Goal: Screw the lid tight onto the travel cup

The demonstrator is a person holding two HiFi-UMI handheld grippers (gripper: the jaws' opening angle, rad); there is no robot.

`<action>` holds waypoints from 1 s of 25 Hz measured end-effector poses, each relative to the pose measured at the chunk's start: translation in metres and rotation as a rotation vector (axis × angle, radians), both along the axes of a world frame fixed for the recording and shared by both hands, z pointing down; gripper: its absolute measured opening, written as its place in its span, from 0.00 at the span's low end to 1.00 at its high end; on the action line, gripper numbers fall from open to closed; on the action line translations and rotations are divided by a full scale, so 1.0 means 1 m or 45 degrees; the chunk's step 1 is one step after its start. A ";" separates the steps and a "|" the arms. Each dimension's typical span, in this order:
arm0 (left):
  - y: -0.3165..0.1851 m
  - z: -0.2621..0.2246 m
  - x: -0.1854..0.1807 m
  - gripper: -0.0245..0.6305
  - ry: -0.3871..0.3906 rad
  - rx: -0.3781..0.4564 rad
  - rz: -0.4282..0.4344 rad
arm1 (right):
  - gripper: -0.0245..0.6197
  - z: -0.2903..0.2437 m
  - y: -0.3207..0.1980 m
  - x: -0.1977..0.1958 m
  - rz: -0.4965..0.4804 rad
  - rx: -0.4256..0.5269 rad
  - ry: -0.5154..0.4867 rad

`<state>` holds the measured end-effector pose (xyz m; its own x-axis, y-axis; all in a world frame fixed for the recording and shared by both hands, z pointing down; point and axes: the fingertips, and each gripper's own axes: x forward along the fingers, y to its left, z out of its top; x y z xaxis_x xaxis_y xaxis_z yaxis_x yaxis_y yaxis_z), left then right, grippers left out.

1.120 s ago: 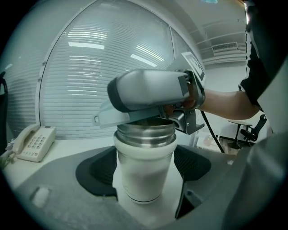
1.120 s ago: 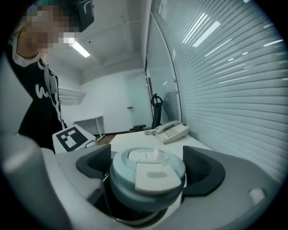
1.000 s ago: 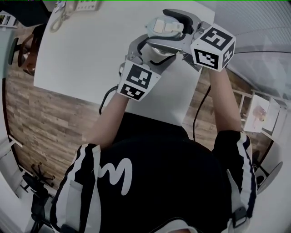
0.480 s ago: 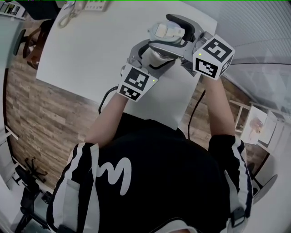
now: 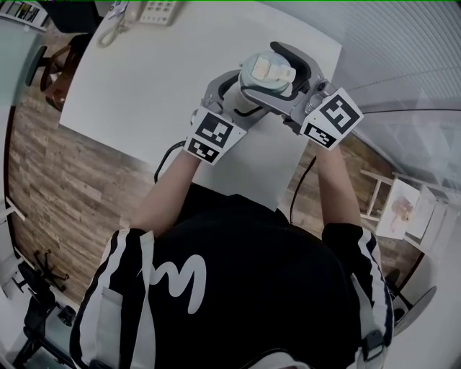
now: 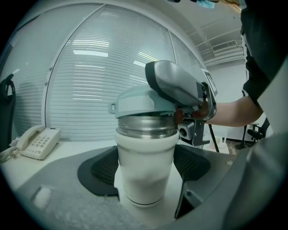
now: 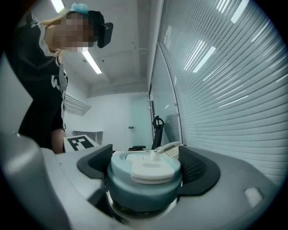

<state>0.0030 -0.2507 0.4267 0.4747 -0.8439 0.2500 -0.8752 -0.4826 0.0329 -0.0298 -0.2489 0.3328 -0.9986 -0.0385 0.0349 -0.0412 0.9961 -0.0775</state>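
A white travel cup (image 6: 145, 173) with a steel neck (image 6: 147, 126) stands on the white table (image 5: 144, 79). My left gripper (image 6: 146, 170) is shut on the cup's body, a dark pad on each side. A pale teal lid (image 6: 137, 104) with a white flip tab (image 7: 152, 168) sits on the neck, slightly tilted, with steel showing below it. My right gripper (image 7: 145, 173) is shut on the lid from above. In the head view both grippers meet over the lid (image 5: 265, 70) near the table's right edge, the left gripper (image 5: 234, 97) lower than the right gripper (image 5: 282, 66).
A corded desk telephone (image 5: 144, 10) lies at the table's far left corner, also seen as the telephone (image 6: 35, 142) in the left gripper view. Window blinds (image 6: 90, 81) stand behind the table. Wood floor (image 5: 50, 173) lies left of the table's near edge.
The right gripper has turned on the lid, its marker cube swinging down and toward me. The lid's tab has rotated with it. The left gripper has kept its hold on the cup.
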 end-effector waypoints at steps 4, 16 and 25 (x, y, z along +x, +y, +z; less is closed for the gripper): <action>0.002 0.001 0.001 0.63 0.005 0.001 0.005 | 0.75 0.008 0.007 0.001 0.003 0.049 0.003; 0.002 0.001 0.000 0.63 -0.001 0.002 0.005 | 0.75 0.017 0.015 -0.001 0.080 0.231 0.046; 0.005 0.000 -0.005 0.63 0.002 0.017 0.010 | 0.75 0.020 0.012 -0.005 0.352 0.216 0.064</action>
